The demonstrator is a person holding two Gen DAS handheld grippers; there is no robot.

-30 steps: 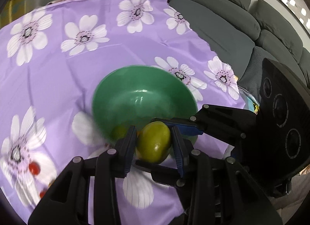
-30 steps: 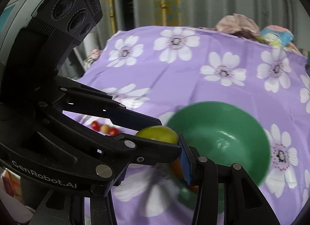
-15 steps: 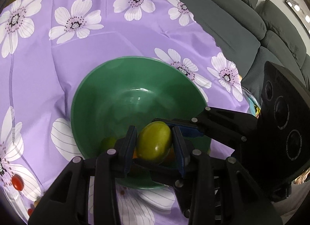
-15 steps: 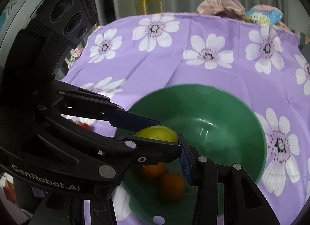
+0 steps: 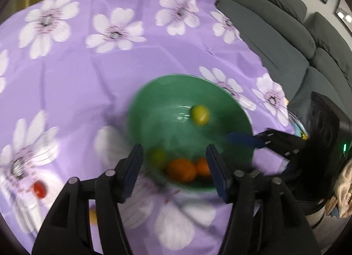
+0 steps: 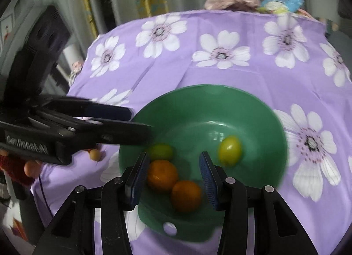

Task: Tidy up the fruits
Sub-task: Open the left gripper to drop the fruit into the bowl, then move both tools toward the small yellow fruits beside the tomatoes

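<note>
Over the purple flowered tablecloth (image 5: 66, 92), the round green plastic bowl (image 6: 253, 110) holds everything: two oranges (image 6: 161, 174) near its front wall, yellow-green fruit (image 6: 229, 150) loose inside. Left gripper (image 5: 173, 167) jaws are opening, empty; right gripper (image 6: 172, 174) sits spread, empty. I'd lift straight out, clear of the rim.

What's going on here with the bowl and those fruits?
A person with a handheld tool in each hand is collecting fruit into a green bowl on a purple flowered cloth. The left tool is opening with nothing between its fingers; a yellow-green fruit lies loose in the bowl beside two oranges and another green fruit. The right tool hovers over the bowl, holding nothing. A small red fruit sits out on the cloth.
</note>
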